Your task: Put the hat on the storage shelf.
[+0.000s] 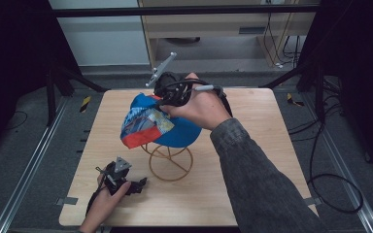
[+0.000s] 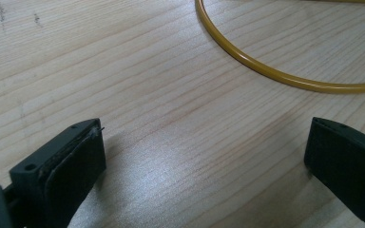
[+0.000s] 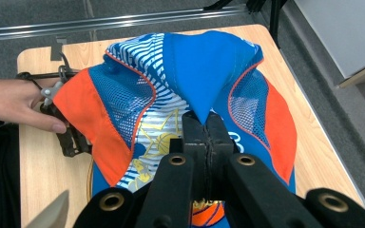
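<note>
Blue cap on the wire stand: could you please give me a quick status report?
Right gripper shut on the blue cap, pinching a fold of fabric. Cap draped over the yellow wire stand. Left gripper open, low over the table. Nothing in the way.

Light wooden table point(image 1: 252, 160): yellow wire stand point(image 1: 171, 164) stands at centre; left gripper point(image 1: 138, 186) rests near the front-left edge.

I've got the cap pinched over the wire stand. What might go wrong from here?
1. The right tool is shut on a small fold of the cap; thin fabric may slip free.
2. The gold wire stand looks light and nothing holds it; the left tool rests open on the table beside its base ring, so a tug on the cap may tip it.
3. The cap hangs lopsided over the stand and may slide off.
</note>
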`<state>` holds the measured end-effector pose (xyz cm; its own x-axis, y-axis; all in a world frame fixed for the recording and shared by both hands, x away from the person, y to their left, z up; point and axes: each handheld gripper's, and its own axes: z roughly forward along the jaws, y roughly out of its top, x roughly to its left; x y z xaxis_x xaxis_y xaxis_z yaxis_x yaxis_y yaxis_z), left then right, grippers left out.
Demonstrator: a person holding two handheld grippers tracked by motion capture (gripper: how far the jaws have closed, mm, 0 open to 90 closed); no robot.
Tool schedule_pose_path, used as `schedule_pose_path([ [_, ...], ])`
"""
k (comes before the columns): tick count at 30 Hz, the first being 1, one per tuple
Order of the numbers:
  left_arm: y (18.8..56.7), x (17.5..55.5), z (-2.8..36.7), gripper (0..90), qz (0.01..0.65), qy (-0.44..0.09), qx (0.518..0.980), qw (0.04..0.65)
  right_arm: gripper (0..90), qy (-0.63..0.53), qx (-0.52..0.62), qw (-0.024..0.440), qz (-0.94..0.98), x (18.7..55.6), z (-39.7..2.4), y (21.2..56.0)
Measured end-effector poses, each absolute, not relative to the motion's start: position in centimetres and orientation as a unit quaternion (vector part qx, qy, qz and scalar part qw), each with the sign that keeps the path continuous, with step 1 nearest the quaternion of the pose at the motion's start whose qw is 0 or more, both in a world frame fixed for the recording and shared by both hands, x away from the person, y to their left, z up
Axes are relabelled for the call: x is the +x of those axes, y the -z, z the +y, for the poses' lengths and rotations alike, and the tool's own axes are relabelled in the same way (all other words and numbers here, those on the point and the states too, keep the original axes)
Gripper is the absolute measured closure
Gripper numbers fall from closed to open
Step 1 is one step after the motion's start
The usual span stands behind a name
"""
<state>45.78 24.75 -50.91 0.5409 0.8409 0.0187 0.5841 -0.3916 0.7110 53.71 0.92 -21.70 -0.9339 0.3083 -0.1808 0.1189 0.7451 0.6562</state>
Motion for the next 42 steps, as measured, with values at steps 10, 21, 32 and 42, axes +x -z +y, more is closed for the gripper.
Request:
schedule_pose_path([
  [10, 50.9, 45.8, 24.8, 0.0, 0.439, -0.192, 0.812, 0.334, 90.0, -0.332, 0.12, 0.135, 0.926, 54.0, 1.3, 22.3],
  [21, 50.9, 45.8, 24.7, 0.0, 0.437, -0.191, 0.813, 0.334, 89.3, -0.328, 0.124, 0.132, 0.927, 54.1, 1.4, 23.0],
  [32, 50.9, 45.8, 24.7, 0.0, 0.436, -0.191, 0.814, 0.334, 84.6, -0.331, 0.124, 0.129, 0.927, 54.0, 1.1, 23.2],
  [42, 50.9, 45.8, 24.7, 0.0, 0.436, -0.191, 0.814, 0.333, 73.1, -0.336, 0.13, 0.136, 0.923, 54.0, 0.9, 23.2],
])
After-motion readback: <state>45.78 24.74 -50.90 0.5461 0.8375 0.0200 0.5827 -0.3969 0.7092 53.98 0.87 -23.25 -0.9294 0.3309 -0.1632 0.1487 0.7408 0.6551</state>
